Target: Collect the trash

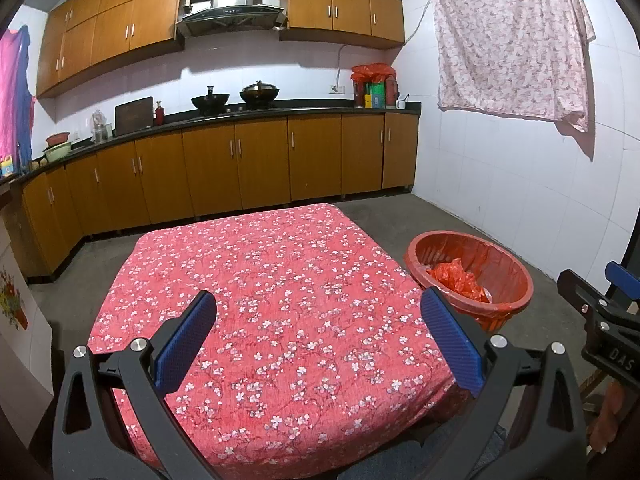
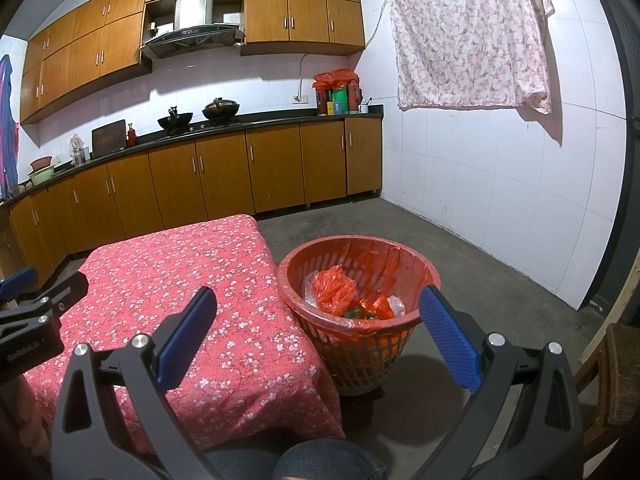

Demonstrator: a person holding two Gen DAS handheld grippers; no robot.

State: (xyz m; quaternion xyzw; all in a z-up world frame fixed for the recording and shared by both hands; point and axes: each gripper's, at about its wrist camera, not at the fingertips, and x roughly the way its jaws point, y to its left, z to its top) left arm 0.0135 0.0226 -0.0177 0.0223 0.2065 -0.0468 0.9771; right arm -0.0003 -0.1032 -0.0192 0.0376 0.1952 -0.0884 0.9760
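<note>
Two woks [image 1: 236, 98] sit on the counter [image 1: 312, 110]; a floral sheet [image 1: 508, 40] hangs on the wall.

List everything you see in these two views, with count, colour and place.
Flowered cloth-covered table: one, red, centre foreground.
Plastic lattice trash basket with liner: one, red, on a low stand right of table.
Crumpled plastic bags: several, red and clear, inside basket.
Woks: two, black, on stove.
Hanging floral sheet: one, pink-white, right wall.
Wooden cabinets: brown, along back wall.
Left tongs: blue pads, open, over table.
Right tongs: blue pads, open, before basket.
</note>
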